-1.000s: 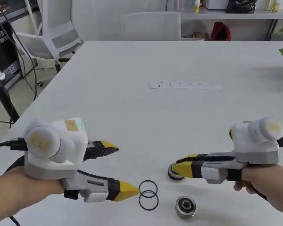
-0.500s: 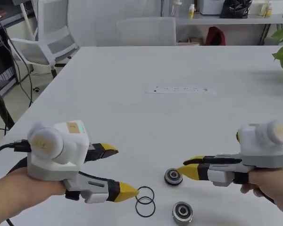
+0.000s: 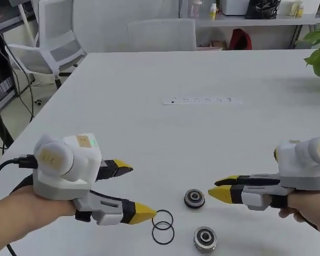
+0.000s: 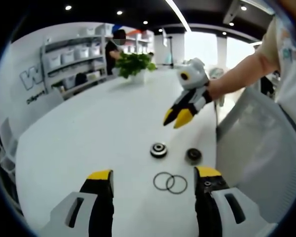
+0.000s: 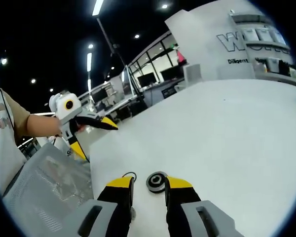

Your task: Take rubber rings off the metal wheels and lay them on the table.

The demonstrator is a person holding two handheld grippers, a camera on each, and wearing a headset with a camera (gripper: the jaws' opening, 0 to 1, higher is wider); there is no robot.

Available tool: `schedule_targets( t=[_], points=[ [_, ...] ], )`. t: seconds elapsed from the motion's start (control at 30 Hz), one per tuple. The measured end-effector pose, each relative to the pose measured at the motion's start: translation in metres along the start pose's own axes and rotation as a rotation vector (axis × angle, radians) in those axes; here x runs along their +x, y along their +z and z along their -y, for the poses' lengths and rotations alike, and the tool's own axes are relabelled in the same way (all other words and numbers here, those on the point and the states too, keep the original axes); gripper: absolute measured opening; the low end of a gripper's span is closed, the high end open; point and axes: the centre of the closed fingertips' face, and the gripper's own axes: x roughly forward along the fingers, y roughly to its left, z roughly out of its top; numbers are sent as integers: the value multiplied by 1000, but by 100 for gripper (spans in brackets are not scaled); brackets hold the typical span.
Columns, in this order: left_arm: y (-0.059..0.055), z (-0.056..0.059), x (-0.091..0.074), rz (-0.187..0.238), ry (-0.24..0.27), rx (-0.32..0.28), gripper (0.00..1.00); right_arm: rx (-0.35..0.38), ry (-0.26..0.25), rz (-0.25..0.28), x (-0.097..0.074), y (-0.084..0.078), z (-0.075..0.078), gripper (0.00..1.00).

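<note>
Head view — my left gripper (image 3: 140,191) gapes, my right gripper (image 3: 215,189) barely parted, both empty; I'd steady the farther wheel (image 3: 194,198) before peeling.

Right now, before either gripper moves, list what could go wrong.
1. The left gripper is open, with one jaw tip close beside the two loose rings; a small sweep could scatter them.
2. The wheel just ahead of the right gripper lies loose on the smooth table; an off-centre pinch might push it away.
3. The rings overlap, so shifting one may drag the other.
</note>
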Motion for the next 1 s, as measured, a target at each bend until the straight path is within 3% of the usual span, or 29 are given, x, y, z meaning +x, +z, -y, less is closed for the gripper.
schedule_targets(
  t=[0.4,1.0],
  points=[
    [1,-6,11,-4,-7,1,67,6,-4,6,0,-13,7,24],
    [12,-7,34,13,-27,10,66,-39,-25,9,-11,-12,12,27]
  ],
)
